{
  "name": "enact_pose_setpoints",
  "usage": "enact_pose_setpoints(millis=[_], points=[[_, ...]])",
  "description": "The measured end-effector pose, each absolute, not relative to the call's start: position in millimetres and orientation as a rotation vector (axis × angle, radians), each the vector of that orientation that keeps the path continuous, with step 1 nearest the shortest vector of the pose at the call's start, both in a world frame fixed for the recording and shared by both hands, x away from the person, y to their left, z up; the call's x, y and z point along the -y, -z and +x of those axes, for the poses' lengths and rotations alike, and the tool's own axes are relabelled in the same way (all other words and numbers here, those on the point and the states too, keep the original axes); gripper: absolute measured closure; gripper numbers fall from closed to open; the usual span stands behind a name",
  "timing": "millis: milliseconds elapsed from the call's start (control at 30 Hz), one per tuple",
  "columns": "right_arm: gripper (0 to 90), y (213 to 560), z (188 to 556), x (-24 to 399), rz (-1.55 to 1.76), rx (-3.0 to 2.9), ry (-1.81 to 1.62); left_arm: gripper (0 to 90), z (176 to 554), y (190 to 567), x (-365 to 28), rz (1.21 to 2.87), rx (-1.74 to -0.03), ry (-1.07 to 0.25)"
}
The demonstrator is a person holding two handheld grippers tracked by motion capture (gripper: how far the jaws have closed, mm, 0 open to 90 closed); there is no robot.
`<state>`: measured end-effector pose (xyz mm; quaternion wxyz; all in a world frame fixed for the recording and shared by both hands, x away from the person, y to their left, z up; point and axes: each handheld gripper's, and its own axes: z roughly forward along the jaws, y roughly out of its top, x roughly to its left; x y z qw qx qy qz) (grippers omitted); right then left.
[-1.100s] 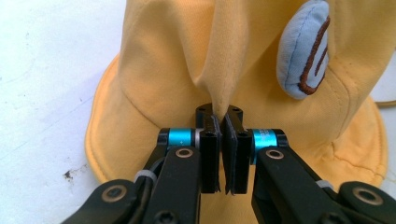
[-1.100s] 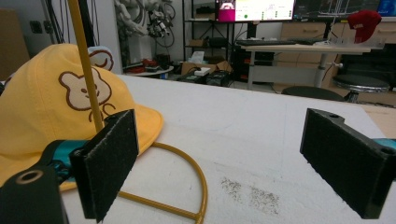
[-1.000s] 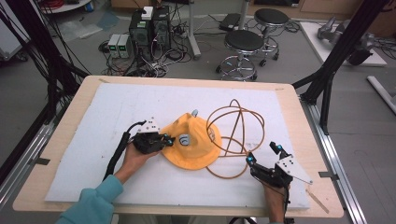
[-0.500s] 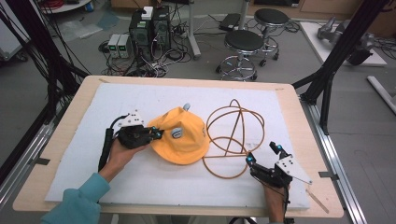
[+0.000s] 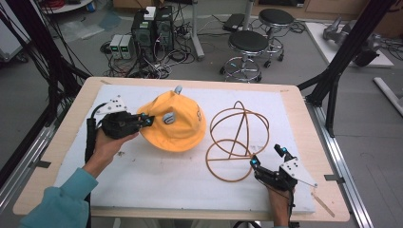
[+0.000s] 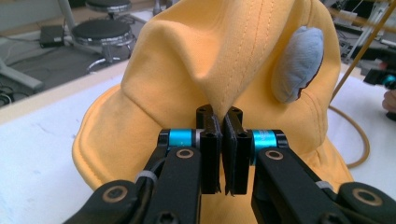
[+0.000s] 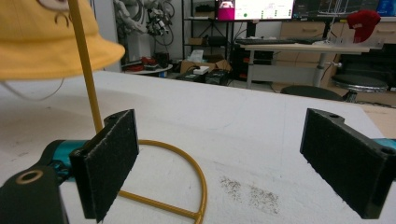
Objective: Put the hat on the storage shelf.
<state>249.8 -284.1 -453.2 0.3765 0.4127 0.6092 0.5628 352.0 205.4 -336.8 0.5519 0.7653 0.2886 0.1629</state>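
High view: a yellow hat [image 5: 178,122] is seen pinched at its crown by the left gripper [image 5: 148,119], whose jaws are closed hard on a fold of the cloth; in the left gripper view the fabric [image 6: 224,51] rises straight up out of the shut pads, with a grey ear patch [image 6: 296,63] just to their right. A wire hat stand [image 5: 237,142] is placed to the right of that gripper, beyond the hat, and just ahead of the right gripper [image 5: 268,156], whose jaws are spread wide and hold nothing; one base hoop [image 7: 187,186] lies between and below its pads.

The step in hand is judged to be lifting the hat toward the stand. The pinch should be kept firm, since only a thin fold is held and could slip. The brim should be raised clear of the top loops before the hat is carried across. The base might well be steadied by the free gripper, so the light frame is not dragged or tipped.
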Motion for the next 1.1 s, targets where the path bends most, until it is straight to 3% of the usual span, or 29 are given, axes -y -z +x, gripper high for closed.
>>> enact_pose_setpoints(millis=[533, 1100], points=[[10.4, 453.1, 249.8, 284.1, 1.056, -1.559, -1.439, 86.0, 351.3, 277.6, -205.9, 1.728, -0.633, -0.449], [10.4, 453.1, 249.8, 283.9, 1.056, -1.560, -1.438, 86.0, 343.1, 221.3, -178.1, 1.683, -0.545, -0.459]])
